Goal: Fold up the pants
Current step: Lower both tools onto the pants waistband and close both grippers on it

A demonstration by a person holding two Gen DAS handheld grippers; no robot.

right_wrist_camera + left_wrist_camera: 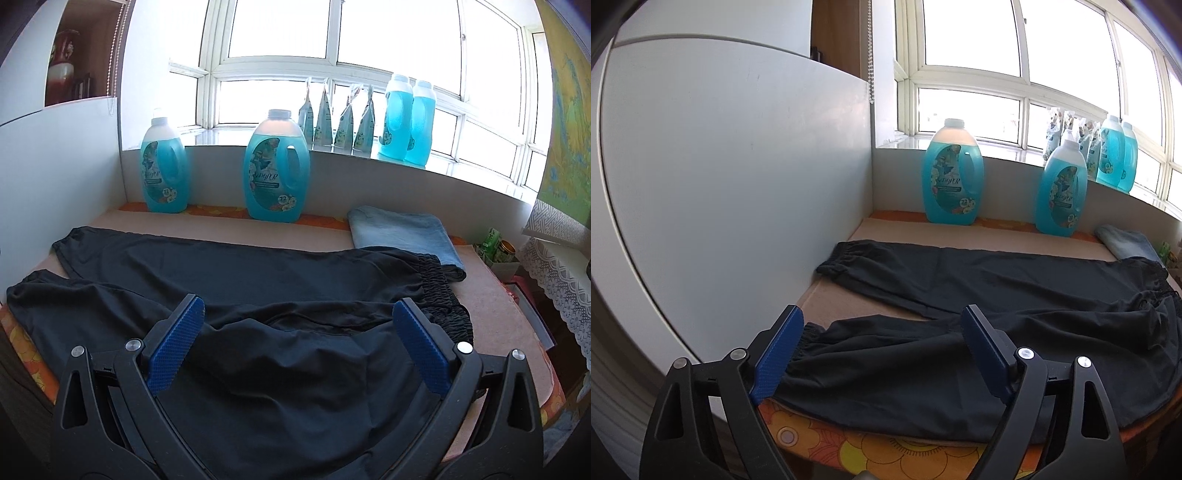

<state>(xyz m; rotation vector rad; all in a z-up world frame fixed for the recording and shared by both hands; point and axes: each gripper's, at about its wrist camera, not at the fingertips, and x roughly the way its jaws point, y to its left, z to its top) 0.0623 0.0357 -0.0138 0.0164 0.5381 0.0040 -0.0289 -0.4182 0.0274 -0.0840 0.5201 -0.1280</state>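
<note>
black pants (pixel 236 273) lie spread flat on the table (pixel 491 295), legs apart, no fold made yet. left gripper (pixel 882 350) fingers spread over near cuff; right gripper (pixel 299 343) spread above hip, holding nothing.

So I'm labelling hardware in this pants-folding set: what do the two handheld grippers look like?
The two look the same. The left gripper and the right gripper each have a black plastic frame with triangular cut-outs, silver round pivot bolts at the joints, and two flat fingers faced with blue textured pads. No cables, markings, hands or sleeves show.
</note>
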